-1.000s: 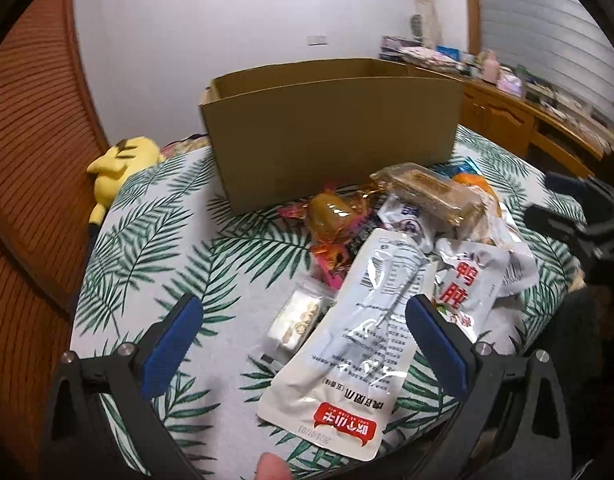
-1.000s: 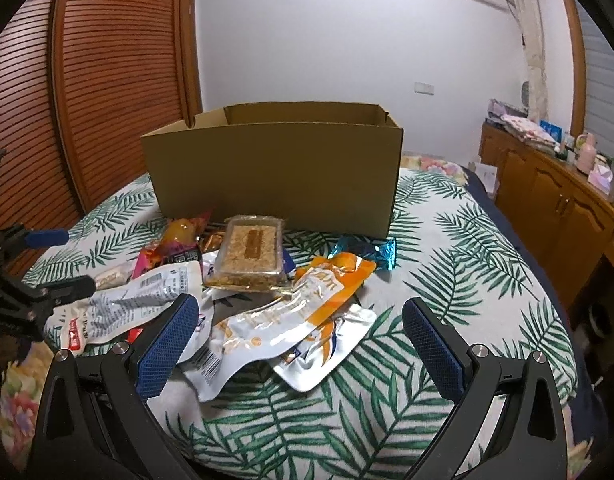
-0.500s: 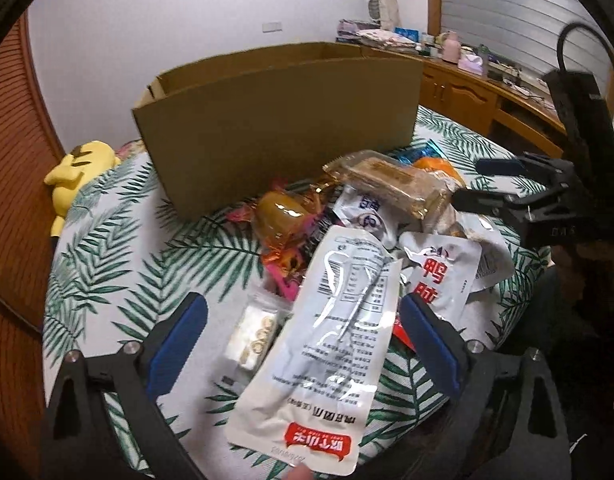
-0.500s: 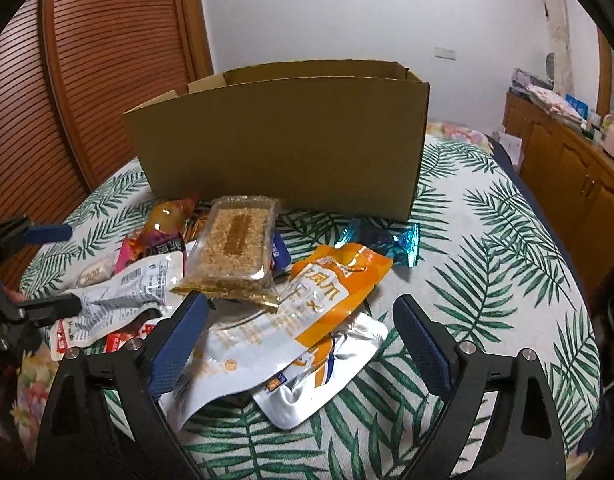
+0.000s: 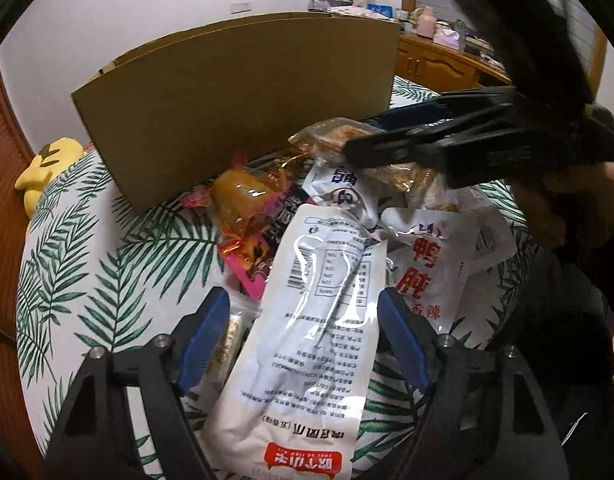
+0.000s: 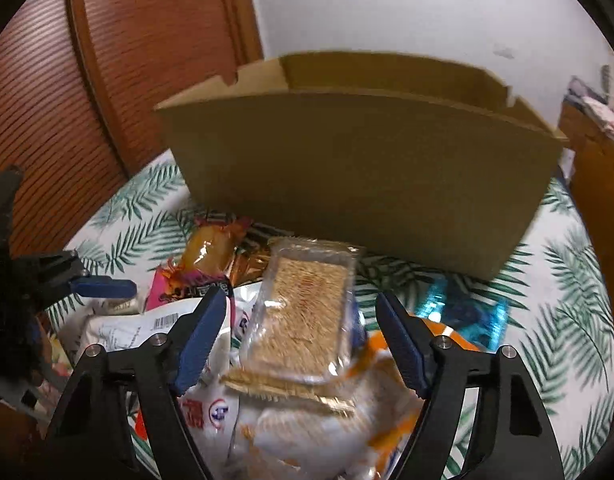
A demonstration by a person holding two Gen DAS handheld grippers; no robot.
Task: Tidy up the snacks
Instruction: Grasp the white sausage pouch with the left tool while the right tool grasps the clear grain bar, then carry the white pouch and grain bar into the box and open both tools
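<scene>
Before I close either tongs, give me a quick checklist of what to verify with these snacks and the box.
1. Left tongs open around the long white pouch with the red label: ok.
2. Right tongs open around the clear-wrapped brown crumbly bar: ok.
3. Only one snack between the left fingers: not ok, a small clear packet lies by the left finger.
4. Bar free of the other packets: not ok, it lies on top of the pile.
5. Open brown cardboard box upright: ok.
6. Room inside the box: cannot tell.
</scene>
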